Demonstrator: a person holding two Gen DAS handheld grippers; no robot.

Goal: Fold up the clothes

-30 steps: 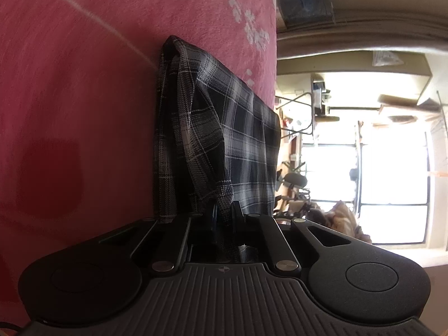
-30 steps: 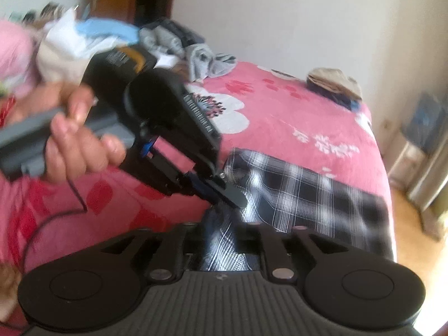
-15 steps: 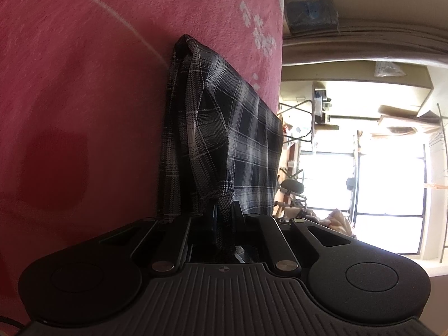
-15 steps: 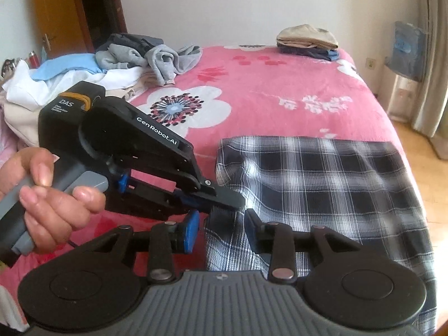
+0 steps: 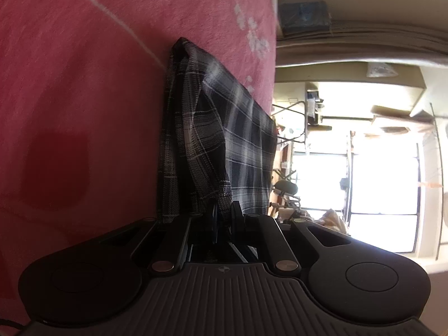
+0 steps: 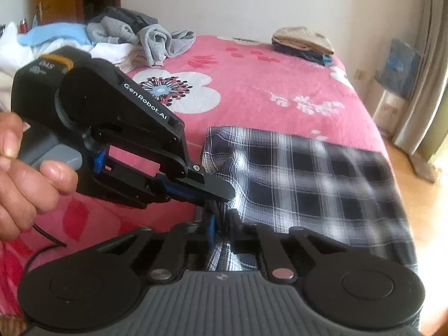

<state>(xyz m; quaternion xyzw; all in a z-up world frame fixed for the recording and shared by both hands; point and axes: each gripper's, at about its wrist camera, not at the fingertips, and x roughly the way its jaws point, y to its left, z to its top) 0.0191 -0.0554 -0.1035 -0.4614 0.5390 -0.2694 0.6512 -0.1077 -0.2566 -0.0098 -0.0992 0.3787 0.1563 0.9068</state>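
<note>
The left hand-held gripper (image 5: pixel 224 214) has its two fingers pressed close together, and they pinch a bunched-up bit of the plaid cloth (image 5: pixel 240 140). In the right wrist view this same left hand-held gripper (image 6: pixel 217 196) comes in from the left, and a hand (image 6: pixel 25 173) holds its gray handle. Its black tip sits right on the near left corner of the plaid cloth (image 6: pixel 322 173).

The right hand-held gripper (image 6: pixel 221 224) is just below that tip. Its fingers are also close together, and they nip the same near corner of the cloth. The two grippers almost touch each other there.

The cloth is black, gray and white checks. It lies spread out flat on the right side of the bed (image 6: pixel 252 84), near the bed's right edge. Only the corner by the grippers is lifted and crumpled. The left edge of the cloth is folded over and looks thick.

The bed has a pink blanket with a big white flower (image 6: pixel 173 92) on it. At the far left of the bed is a messy pile of clothes (image 6: pixel 134 36), gray, white and light blue. At the far right of the bed sits a small neat stack of folded clothes (image 6: pixel 305 44), tan on top and blue under it.

Past the bed on the right is a wooden floor (image 6: pixel 420 184) and a pale curtain (image 6: pixel 420 70). In the left wrist view a bright window (image 5: pixel 386 184) shines beyond the bed.
</note>
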